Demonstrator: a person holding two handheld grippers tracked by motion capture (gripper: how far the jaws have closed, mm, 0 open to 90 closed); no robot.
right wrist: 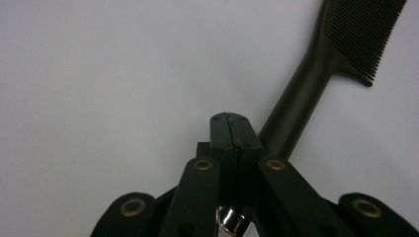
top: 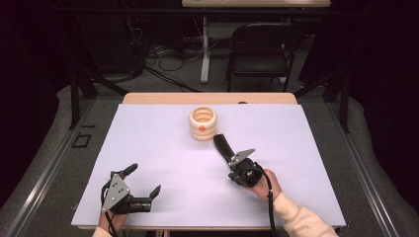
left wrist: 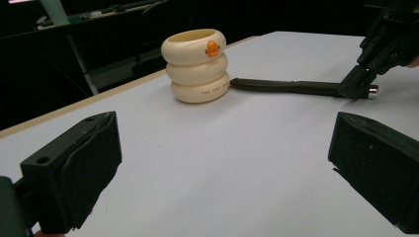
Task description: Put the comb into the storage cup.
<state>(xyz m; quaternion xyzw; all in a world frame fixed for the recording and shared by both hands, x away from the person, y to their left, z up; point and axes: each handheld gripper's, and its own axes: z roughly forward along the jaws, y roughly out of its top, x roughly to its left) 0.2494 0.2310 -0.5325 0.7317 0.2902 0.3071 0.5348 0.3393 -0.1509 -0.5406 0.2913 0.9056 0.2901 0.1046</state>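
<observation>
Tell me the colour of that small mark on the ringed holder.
Orange mark on the cream holder; clearest in the left gripper view.

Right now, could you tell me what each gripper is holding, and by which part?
The right gripper holds the black comb by its handle end; the left gripper holds nothing.

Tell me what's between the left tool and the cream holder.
Nothing: bare white table separates the left tool from the holder in the left gripper view.

Black folding chair (top: 260, 49) beyond the table, floor cables (top: 165, 54), white table leg (top: 204, 49)
</observation>
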